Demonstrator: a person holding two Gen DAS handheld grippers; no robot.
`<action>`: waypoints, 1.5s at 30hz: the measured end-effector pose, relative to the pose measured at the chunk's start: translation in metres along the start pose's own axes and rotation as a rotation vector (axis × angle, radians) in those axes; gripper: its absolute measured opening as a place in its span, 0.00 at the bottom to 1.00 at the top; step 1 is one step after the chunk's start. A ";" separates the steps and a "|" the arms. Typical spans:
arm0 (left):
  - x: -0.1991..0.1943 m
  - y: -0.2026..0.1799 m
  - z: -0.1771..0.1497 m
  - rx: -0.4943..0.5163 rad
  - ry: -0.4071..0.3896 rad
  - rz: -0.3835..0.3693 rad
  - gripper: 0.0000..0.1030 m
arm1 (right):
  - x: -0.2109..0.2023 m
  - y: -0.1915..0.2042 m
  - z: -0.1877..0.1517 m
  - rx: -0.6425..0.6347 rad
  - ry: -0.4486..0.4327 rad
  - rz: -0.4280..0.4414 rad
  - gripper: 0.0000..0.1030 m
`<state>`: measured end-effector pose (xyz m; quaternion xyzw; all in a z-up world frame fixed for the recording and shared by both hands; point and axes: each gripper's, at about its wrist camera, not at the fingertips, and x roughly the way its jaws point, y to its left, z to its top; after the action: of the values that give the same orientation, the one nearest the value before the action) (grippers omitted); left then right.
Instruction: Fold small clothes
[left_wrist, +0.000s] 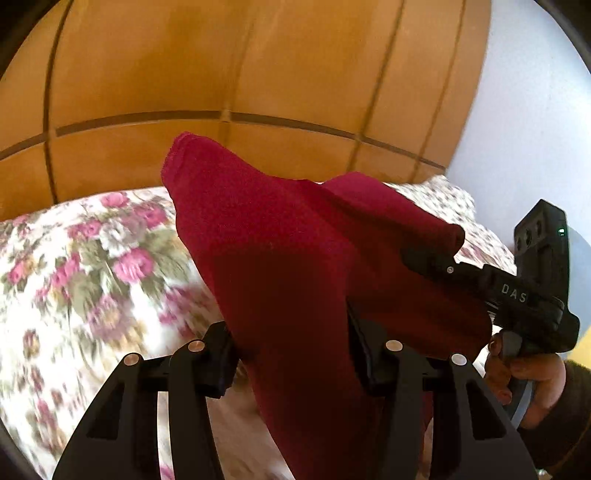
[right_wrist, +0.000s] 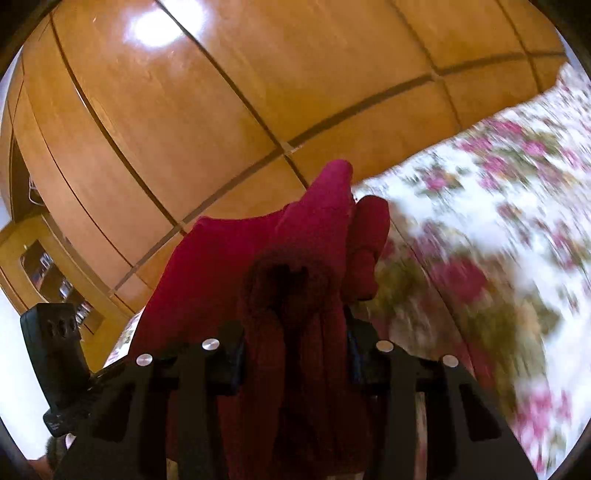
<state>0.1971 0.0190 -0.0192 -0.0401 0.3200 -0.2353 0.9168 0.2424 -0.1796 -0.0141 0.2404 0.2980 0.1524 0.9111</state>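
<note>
A dark red garment (left_wrist: 280, 251) hangs in the air above the floral bed cover (left_wrist: 92, 266), held by both grippers. My left gripper (left_wrist: 291, 354) is shut on one part of it, the cloth running up between the jaws. The right gripper (left_wrist: 436, 258) shows at the right of the left wrist view, clamped on another edge. In the right wrist view my right gripper (right_wrist: 295, 354) is shut on bunched red cloth (right_wrist: 295, 266), which drapes over the jaws. The left gripper's body (right_wrist: 55, 354) shows at the lower left there.
A wooden panelled wardrobe (left_wrist: 221, 74) stands behind the bed. A pale wall (left_wrist: 535, 110) is at the right. The floral cover also fills the right of the right wrist view (right_wrist: 498, 240). A wooden shelf unit (right_wrist: 55, 273) is at the left.
</note>
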 end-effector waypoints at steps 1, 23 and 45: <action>0.010 0.009 0.008 -0.010 -0.008 0.007 0.49 | 0.012 0.001 0.008 -0.017 -0.004 -0.005 0.39; 0.032 0.062 -0.032 -0.326 -0.047 0.090 0.88 | 0.027 -0.044 -0.013 0.038 0.030 -0.170 0.63; -0.015 -0.005 -0.040 -0.108 0.043 0.417 0.96 | -0.049 0.007 -0.047 -0.082 -0.006 -0.338 0.95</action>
<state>0.1601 0.0242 -0.0413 -0.0170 0.3529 -0.0241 0.9352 0.1747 -0.1775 -0.0208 0.1499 0.3249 0.0084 0.9338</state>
